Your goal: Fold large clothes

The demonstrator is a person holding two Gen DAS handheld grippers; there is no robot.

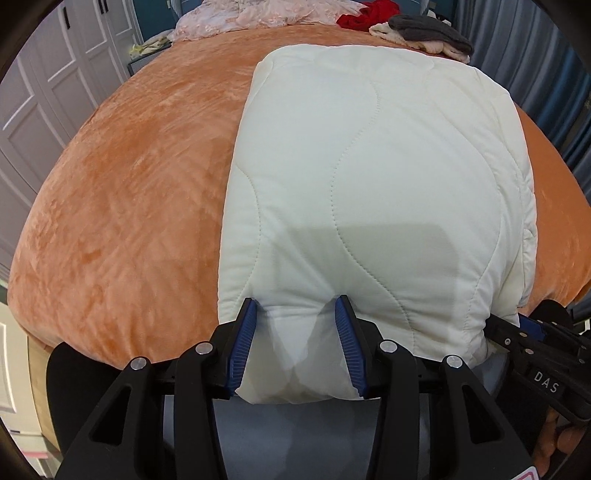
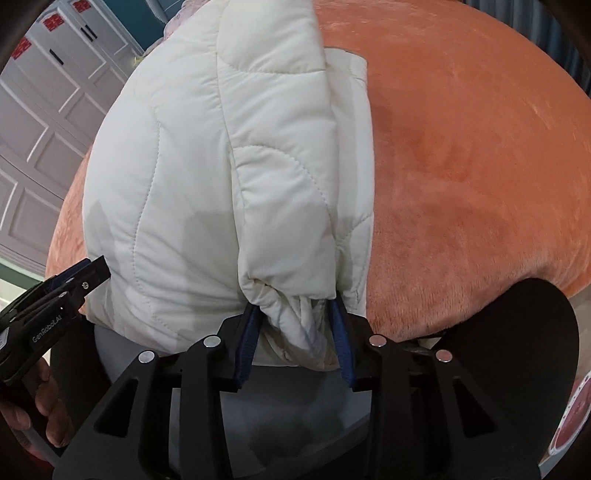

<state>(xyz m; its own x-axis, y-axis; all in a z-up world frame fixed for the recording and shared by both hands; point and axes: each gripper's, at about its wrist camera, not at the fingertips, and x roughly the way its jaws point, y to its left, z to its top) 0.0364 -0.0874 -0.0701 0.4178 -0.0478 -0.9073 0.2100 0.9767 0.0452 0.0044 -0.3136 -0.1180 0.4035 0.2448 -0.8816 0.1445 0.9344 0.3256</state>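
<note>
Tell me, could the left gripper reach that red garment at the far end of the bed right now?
Probably not. The left gripper is clamped on the white quilted jacket, and the red garment lies far across the orange blanket, beyond the jacket.

Left gripper (image 1: pixel 297 314): black linkage arms, four silver pivot pins behind the fingers, ribbed blue pads (image 1: pixel 347 332). Right gripper (image 2: pixel 293 314): same build; white "DAS" lettering on its side. Left gripper's side reads "GenRobot.AI".
</note>
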